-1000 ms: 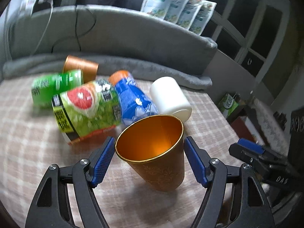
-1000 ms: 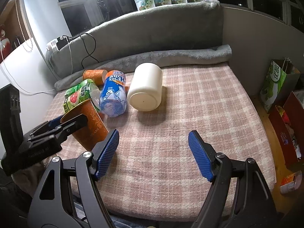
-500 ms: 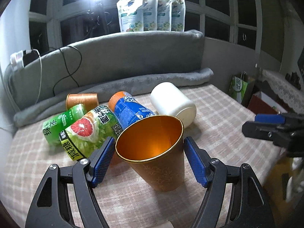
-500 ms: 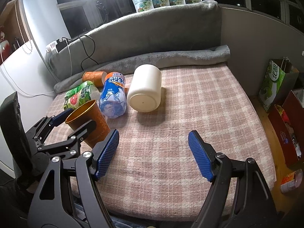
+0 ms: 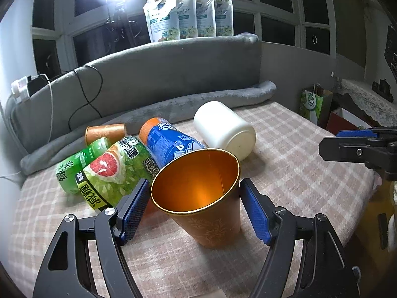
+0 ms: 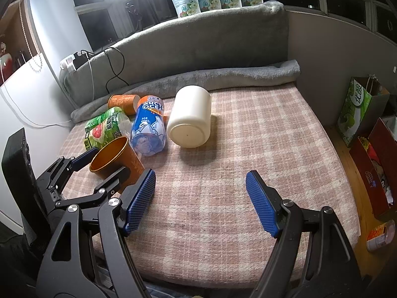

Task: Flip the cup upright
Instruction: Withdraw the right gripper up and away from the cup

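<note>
Between left gripper [image 5: 194, 209] pads, gripped orange cup [image 5: 203, 196], mouth up, empty, right gripper [image 6: 201, 202] wide

Lying on pink checked blanket [image 6: 248, 154]: white cylindrical plastic jar [image 6: 189, 121], blue-labelled bottle with orange cap [image 6: 148, 126], two green-labelled bottles (grapefruit print [image 5: 119, 171]; green tea [image 5: 79, 166]), second orange patterned cup [image 5: 105, 132]. Behind: grey padded backrest [image 5: 173, 74] topped with four white refill pouches [image 5: 189, 12]. Green paper bag [image 6: 357, 109] beside.

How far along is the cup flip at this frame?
Mostly done: the orange cup sits mouth-up on the plaid blanket, slightly tilted. In hand: the left hand-held gripper brackets its rim. Left: release and back off. The right hand-held gripper is open, empty.
</note>
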`<state>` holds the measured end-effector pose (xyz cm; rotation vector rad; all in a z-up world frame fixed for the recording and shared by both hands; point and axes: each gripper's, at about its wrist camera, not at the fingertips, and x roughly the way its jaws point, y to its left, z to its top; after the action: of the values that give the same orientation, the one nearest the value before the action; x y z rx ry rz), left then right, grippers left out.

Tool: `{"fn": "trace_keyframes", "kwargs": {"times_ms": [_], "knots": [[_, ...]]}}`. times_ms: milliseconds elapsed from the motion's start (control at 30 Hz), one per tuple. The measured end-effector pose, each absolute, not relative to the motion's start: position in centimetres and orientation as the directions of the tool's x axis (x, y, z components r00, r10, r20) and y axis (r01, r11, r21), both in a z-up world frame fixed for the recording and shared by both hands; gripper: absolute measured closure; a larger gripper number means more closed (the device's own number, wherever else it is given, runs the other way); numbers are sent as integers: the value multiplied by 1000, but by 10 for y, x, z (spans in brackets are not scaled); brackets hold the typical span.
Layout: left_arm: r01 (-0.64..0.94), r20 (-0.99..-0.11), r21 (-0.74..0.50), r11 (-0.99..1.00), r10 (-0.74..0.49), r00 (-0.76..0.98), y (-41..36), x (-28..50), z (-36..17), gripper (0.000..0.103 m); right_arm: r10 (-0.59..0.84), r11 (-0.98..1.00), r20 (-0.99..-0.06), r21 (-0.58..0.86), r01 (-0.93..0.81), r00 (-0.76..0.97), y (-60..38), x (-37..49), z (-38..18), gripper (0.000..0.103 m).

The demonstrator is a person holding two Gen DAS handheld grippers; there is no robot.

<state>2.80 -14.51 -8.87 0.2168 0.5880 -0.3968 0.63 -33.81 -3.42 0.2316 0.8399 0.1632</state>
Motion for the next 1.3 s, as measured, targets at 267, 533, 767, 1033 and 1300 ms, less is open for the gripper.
{"fn": "trace_keyframes", "kwargs": {"times_ms": [267,533,767,1033,1300], "knots": [[437,-583,70,897,-318,747,-141,24,-89,29,234,963,-713,266,-53,661,-334,6,-29,25],[463,-600,53,885,-342,723,-140,21,-89,29,231,963,-709,263,-54,666,-330,4,-28,25],[482,-639,-15,876,-379,670,-140,23,-96,29,227,964,-709,262,-50,668,-330,2,-26,25],[499,-652,-87,862,-428,626,-134,22,-93,22,221,967,-705,246,-60,673,-328,0,-25,25],[502,-662,-165,849,-473,582,-122,21,-90,21,197,974,-690,217,-60,696,-320,-1,-21,18]]}}
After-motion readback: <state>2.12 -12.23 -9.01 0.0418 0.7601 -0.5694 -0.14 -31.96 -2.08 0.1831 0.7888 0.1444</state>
